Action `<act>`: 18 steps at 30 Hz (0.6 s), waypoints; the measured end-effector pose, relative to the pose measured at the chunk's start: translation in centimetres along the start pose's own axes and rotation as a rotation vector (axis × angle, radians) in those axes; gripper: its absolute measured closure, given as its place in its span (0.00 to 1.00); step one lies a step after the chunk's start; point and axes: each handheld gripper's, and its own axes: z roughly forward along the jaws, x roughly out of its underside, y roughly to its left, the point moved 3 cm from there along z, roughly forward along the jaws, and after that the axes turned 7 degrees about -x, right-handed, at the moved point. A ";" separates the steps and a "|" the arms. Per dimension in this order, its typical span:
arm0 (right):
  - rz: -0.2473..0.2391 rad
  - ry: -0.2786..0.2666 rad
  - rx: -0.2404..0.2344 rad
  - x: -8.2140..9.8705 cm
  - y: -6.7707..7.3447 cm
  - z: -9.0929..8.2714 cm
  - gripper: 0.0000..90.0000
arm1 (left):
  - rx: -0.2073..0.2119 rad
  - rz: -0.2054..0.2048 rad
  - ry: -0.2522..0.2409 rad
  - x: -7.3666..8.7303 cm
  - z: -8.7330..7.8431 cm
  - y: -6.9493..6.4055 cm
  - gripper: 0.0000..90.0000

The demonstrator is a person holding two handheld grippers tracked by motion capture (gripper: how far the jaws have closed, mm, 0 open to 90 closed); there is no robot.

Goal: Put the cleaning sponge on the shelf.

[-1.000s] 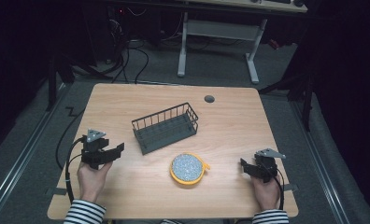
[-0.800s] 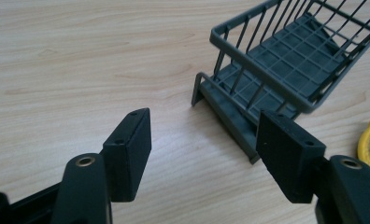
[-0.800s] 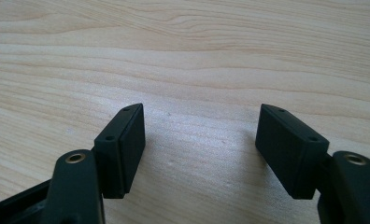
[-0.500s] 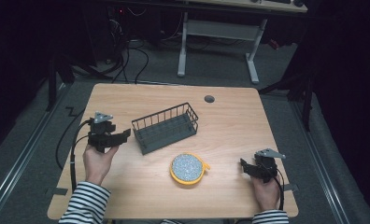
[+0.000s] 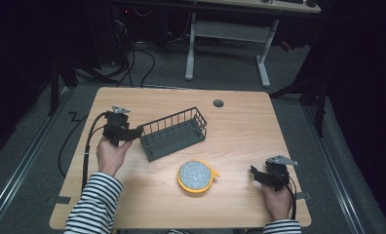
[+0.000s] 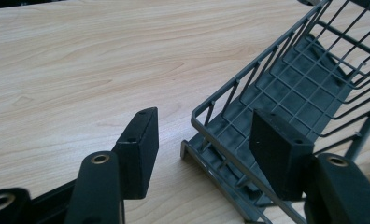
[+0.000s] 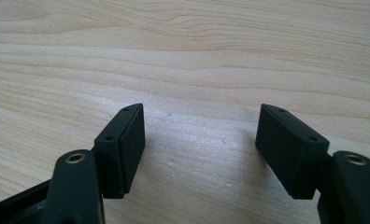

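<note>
Basket (image 5: 173, 132) (dark grey wire), rectangular

A light wooden rectangular table top (image 5: 240, 122) with rounded corners stands on a grey carpeted floor (image 5: 298, 117); its pale grain runs across the right gripper view (image 7: 183, 56). A small round dark grey cable grommet (image 5: 218, 103) sits in the top near its far edge, right of the middle. Beyond the table stands a white metal desk frame (image 5: 230, 30) on two legs with flat feet. Black cables (image 5: 142, 63) loop over the floor just left of that frame. A pale metal rail (image 5: 25, 161) runs along the floor on the table's left, another (image 5: 337, 170) on its right.
</note>
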 end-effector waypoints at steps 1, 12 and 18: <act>0.000 0.000 0.000 0.0 0.0 0.0 0.37 | 0.000 0.000 0.000 0.0 0.0 0.0 0.49; 0.001 -0.001 -0.001 0.0 0.0 0.0 0.37 | -0.017 0.024 0.050 0.1 2.5 -0.4 0.61; 0.001 -0.001 -0.001 0.0 0.0 0.0 0.37 | -0.016 0.030 0.041 0.1 2.7 -0.5 0.67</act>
